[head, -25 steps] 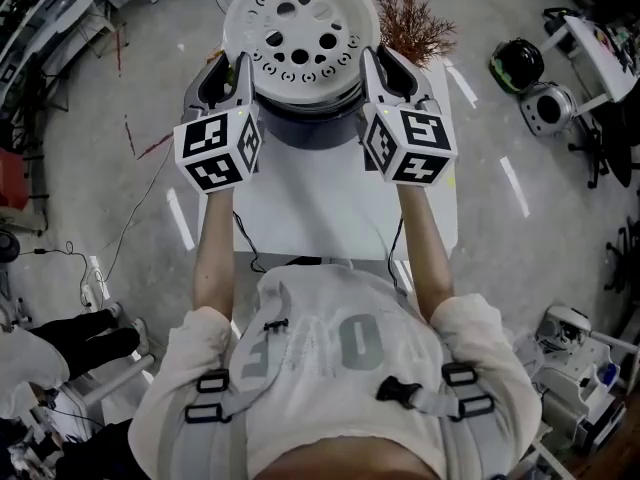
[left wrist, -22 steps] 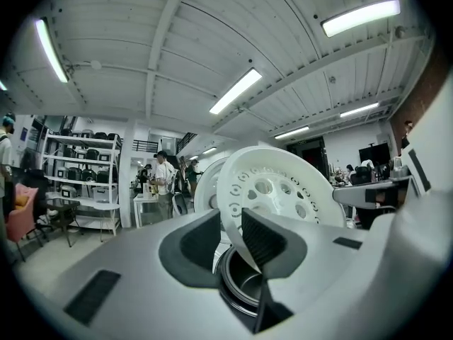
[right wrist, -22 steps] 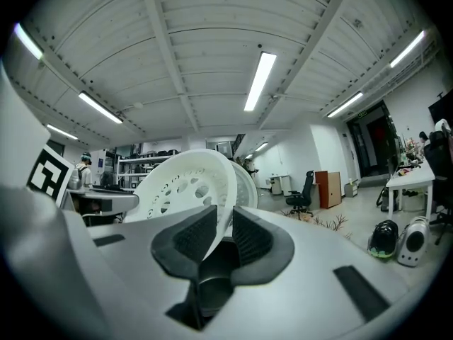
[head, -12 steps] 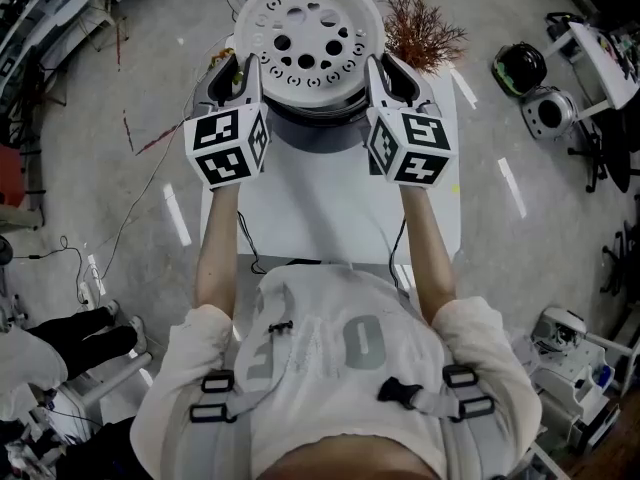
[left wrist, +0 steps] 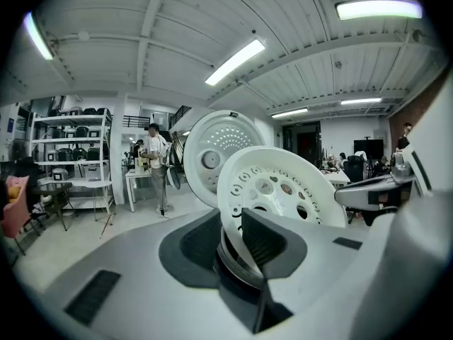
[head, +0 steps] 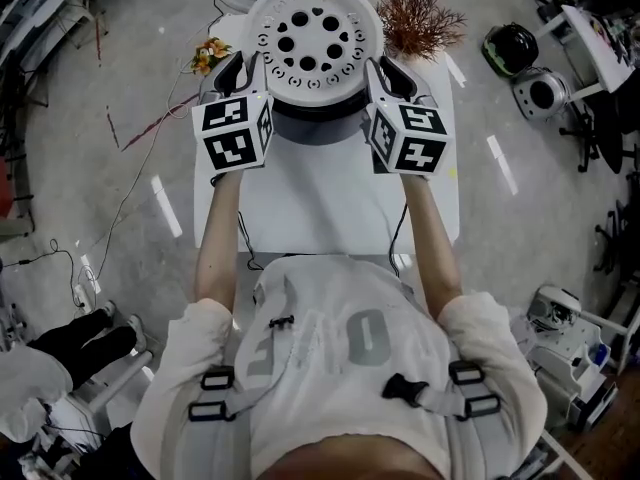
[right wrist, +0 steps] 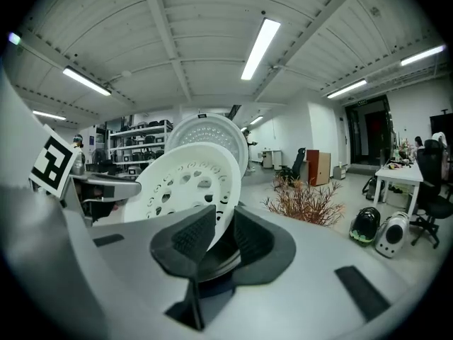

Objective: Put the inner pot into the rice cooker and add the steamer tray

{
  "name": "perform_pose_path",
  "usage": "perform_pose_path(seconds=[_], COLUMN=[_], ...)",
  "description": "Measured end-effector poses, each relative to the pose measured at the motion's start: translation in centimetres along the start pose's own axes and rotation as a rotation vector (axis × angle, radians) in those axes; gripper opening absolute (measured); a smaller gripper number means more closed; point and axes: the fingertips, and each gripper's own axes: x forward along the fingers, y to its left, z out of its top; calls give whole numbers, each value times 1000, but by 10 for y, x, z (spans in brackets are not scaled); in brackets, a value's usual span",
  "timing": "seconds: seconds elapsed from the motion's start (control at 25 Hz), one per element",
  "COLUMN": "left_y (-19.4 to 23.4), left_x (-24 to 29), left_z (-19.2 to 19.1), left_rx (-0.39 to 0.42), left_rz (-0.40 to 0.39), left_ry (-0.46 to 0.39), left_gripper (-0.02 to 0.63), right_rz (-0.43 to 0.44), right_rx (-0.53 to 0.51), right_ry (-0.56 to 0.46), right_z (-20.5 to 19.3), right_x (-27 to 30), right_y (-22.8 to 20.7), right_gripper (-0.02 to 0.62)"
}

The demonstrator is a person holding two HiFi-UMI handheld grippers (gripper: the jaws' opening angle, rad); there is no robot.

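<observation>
Steamer tray [head: 313, 40] held level over rice cooker [head: 315, 123], one gripper on each side.

The white table [head: 320, 208] lies beneath both grippers, and the cooker sits just below their tips with its lid [left wrist: 212, 154] standing open beyond them. The left gripper [head: 240, 68] pinches the tray's left edge and the right gripper [head: 378, 71] its right edge, jaws only slightly apart, pads pressed on the rim. A metal rim [left wrist: 237, 264] shows right under the tray.
</observation>
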Motion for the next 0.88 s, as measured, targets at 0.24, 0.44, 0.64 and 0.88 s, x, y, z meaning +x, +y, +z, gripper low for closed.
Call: perform_pose_path(seconds=[0.24, 0.44, 0.64, 0.88], left_y=[-2, 0, 2, 0], left_x=[17, 23, 30, 40], left_z=[-17, -26, -35, -41], left_rx=[-9, -26, -29, -22], left_rz=[-14, -25, -41, -54], left_ry=[42, 63, 91, 118], left_gripper=[104, 103, 103, 103], right_rz=[-17, -15, -41, -70], right_rx=[-8, 6, -23, -88], right_ry=[62, 99, 114, 146], right_z=[-19, -28, -34, -40], right_x=[11, 18, 22, 26], right_y=[-8, -8, -7, -9], right_gripper=[92, 92, 95, 95])
